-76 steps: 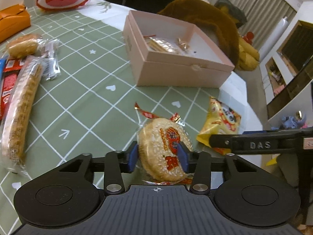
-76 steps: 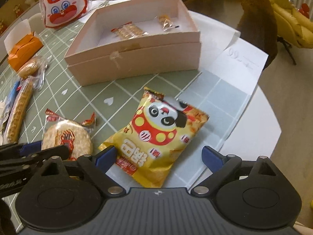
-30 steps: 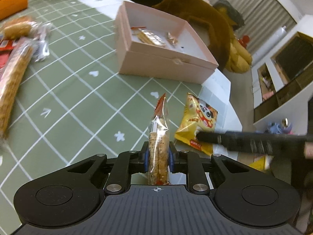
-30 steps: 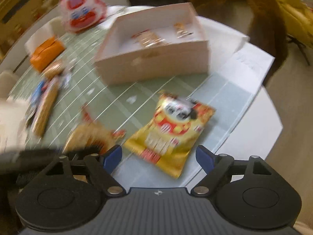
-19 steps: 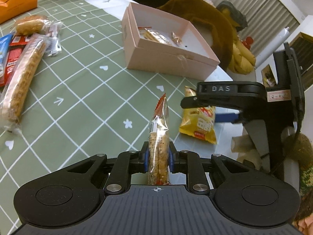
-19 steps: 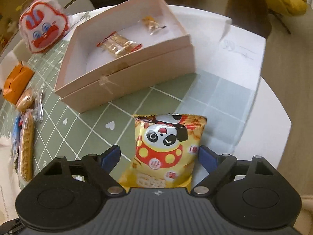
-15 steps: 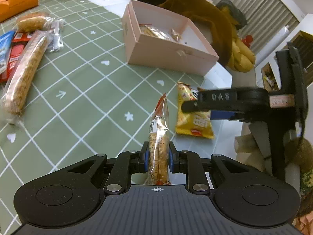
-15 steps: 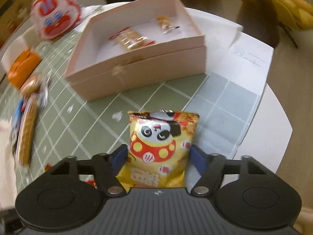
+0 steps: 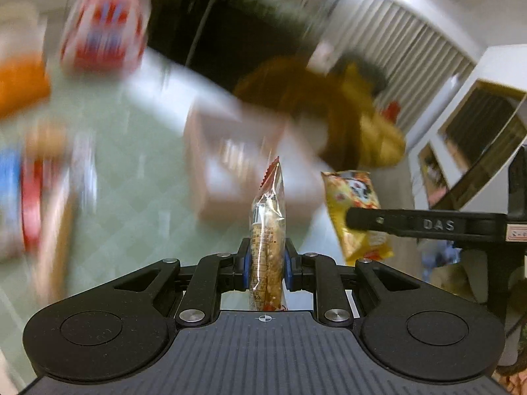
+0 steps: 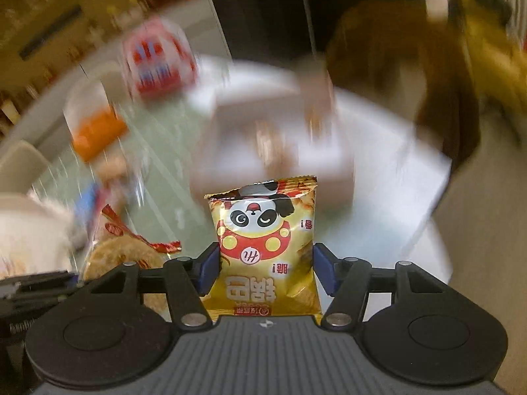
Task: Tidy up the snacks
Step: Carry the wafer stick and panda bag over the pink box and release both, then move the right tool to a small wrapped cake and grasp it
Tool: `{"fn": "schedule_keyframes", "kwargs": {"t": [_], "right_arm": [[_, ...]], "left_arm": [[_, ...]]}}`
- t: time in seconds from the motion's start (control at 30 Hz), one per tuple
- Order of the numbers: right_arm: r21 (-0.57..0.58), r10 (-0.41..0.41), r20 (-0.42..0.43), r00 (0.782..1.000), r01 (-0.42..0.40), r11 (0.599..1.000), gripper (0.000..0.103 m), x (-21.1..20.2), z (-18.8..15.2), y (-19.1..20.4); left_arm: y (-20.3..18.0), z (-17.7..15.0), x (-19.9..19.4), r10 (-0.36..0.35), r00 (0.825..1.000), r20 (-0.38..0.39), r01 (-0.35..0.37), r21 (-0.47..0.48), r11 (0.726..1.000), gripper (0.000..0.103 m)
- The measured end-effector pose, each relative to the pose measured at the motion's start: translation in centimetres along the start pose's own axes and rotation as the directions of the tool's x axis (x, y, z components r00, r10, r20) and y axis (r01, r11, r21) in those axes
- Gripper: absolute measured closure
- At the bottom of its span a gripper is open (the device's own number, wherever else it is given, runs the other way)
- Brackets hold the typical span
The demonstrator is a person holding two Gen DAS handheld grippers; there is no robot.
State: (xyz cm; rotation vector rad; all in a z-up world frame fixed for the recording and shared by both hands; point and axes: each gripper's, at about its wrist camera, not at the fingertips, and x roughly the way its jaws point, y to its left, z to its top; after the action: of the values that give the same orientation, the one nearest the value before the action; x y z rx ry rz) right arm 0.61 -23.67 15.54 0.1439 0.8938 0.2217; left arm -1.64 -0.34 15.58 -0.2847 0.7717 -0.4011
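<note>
Yellow panda bag (image 10: 265, 250) clamped in right gripper (image 10: 265, 271); blurred table edge likely right.

The left gripper (image 9: 265, 265) is matte black plastic: a ribbed grey-black deck marked with a small white crosshair, flanked by two round housings with embossed discs. Angled black linkage arms with silver screws reach forward from that deck to blue rubber pads (image 9: 245, 267). The right gripper (image 10: 265, 271) is built alike; seen from the left wrist, its black finger bears raised letters "DAS" and a small label.
</note>
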Motion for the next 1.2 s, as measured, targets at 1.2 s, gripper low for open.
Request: {"fn": "schedule_keyframes", "kwargs": {"t": [1.2], "right_arm": [[-0.059,0.092,-0.173,0.981,-0.104,0.993,0.031,14.1,11.0,-5.6]], "left_arm": [[10.4,6.7,11.4,0.377,0.925,-0.054,-0.378,-0.248,0.892,0.079]]}}
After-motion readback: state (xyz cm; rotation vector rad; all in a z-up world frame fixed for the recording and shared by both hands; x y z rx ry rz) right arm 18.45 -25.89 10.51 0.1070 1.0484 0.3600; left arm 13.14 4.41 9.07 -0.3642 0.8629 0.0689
